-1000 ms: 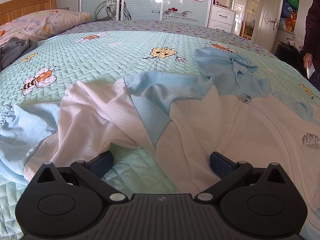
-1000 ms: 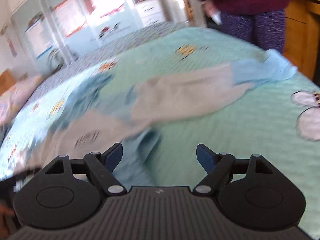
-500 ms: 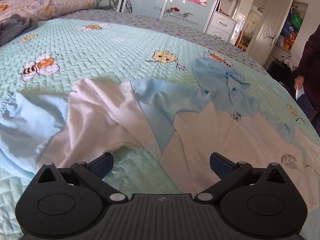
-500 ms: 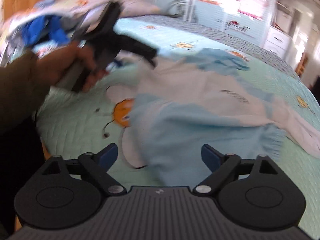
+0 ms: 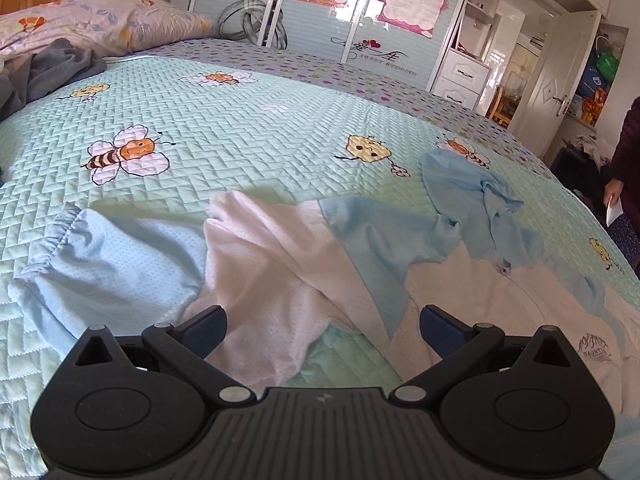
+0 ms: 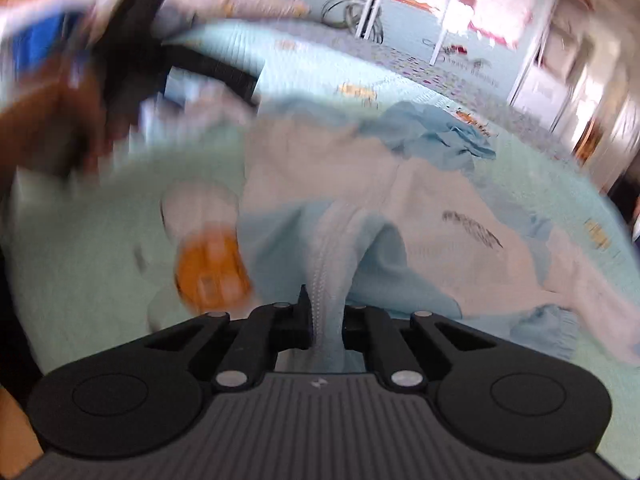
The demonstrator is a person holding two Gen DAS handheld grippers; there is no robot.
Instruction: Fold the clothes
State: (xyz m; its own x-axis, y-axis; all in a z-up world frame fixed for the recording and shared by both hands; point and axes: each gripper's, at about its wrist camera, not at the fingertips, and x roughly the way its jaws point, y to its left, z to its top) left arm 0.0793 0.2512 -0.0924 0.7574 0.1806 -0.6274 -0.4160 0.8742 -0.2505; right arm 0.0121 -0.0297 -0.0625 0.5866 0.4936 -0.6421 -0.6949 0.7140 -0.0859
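The white and pale-blue perforated-mesh zip jacket (image 5: 280,264) lay crumpled across the near half of the mint quilted bedspread with bee prints (image 5: 240,120), unfolded, its zip open; from the left wrist view its elastic-cuffed blue sleeve (image 5: 100,256) trailed toward nine o'clock, its rumpled blue hood or collar (image 5: 480,200) bunched at about two o'clock, and a small printed logo (image 5: 594,350) sat at four o'clock. The right gripper (image 6: 326,320) had just closed, its jaws pressed together on the jacket's zip edge (image 6: 326,264), a ridge of blue fabric rising out of them toward twelve o'clock. The left gripper (image 5: 322,330) hung over the white front panel with its jaws spread and nothing between them, the cloth lying under and between its blue pads (image 5: 206,330), though I could not tell whether they touched it. The main risk I judged was that pulling from a single narrow pinch on the zip edge would drag the whole garment into a tighter heap instead of spreading it flat, since the other side was not held; the slick mesh might also slip from the grip. The right view was badly blurred, so how much cloth was caught could not be told. Beyond the jacket, a floral lilac pillow (image 5: 100,24) and a grey bundled garment (image 5: 48,68) lay at ten o'clock, and a person in dark clothes (image 5: 628,184) stood at three o'clock.
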